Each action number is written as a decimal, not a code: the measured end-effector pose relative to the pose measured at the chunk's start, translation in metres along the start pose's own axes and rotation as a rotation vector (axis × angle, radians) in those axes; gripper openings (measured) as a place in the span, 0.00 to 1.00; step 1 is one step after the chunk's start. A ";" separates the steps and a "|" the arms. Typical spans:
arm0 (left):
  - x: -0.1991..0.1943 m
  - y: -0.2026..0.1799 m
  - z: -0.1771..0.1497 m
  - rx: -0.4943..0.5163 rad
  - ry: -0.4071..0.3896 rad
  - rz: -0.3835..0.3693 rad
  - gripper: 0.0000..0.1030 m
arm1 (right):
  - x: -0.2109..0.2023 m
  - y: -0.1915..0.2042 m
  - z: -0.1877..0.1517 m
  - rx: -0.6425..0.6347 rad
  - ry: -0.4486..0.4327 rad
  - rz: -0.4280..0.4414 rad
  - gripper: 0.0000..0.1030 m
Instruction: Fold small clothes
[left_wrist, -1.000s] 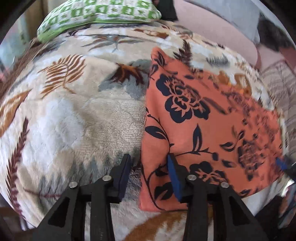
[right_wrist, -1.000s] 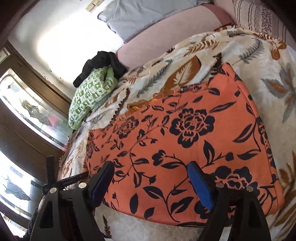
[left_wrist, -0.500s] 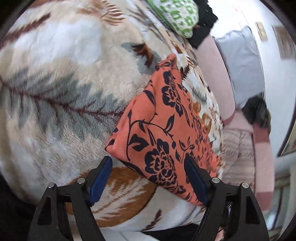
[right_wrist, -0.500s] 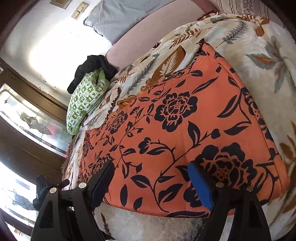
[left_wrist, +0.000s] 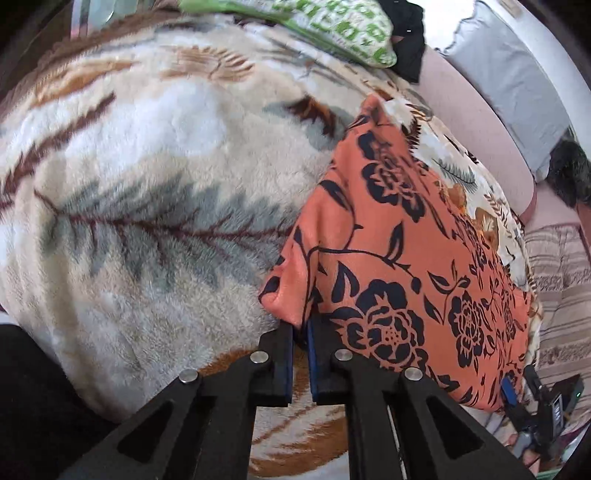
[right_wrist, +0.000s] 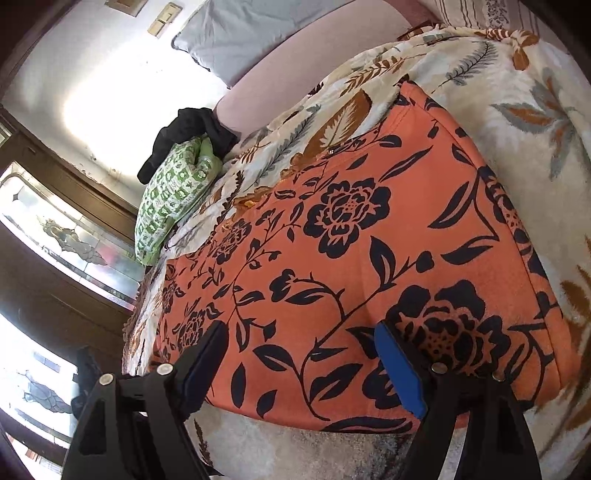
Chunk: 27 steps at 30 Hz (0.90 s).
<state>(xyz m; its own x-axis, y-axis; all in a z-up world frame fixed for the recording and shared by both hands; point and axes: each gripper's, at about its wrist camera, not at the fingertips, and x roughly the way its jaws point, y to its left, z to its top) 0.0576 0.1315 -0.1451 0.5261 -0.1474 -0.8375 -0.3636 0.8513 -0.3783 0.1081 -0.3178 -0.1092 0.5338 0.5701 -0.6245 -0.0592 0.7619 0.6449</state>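
Note:
An orange garment with a dark floral print (left_wrist: 413, 258) lies flat on a plush leaf-patterned blanket (left_wrist: 155, 192). My left gripper (left_wrist: 301, 354) is shut on the garment's near left corner, which is pinched up between its blue pads. In the right wrist view the same garment (right_wrist: 362, 251) fills the middle. My right gripper (right_wrist: 303, 362) is open, its fingers straddling the garment's near edge without holding it. The right gripper also shows small at the garment's far corner in the left wrist view (left_wrist: 517, 398).
A green patterned pillow (left_wrist: 332, 26) and a black cloth (right_wrist: 188, 136) lie at the far end of the blanket. A pink bed edge (right_wrist: 306, 70) and a grey pillow (right_wrist: 243, 33) sit behind. A glass-panelled cabinet (right_wrist: 59, 236) stands to the left.
My left gripper has closed from wide open onto the garment's near left corner and lifted it slightly. My right gripper has stayed open and edged closer over the near edge.

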 end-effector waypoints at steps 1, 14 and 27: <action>-0.003 -0.005 0.000 0.025 -0.004 0.013 0.09 | -0.001 -0.001 0.001 0.005 0.001 0.003 0.81; -0.039 -0.035 0.000 0.165 -0.107 0.092 0.71 | -0.023 -0.028 0.017 0.178 -0.036 -0.015 0.83; -0.021 -0.022 0.006 0.176 -0.012 0.183 0.60 | -0.030 -0.065 0.062 0.399 -0.100 0.009 0.84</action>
<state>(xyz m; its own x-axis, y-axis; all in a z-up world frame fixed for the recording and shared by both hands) 0.0594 0.1187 -0.1164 0.4734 0.0221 -0.8806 -0.3146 0.9380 -0.1456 0.1480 -0.4032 -0.1054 0.6154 0.5283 -0.5850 0.2570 0.5671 0.7825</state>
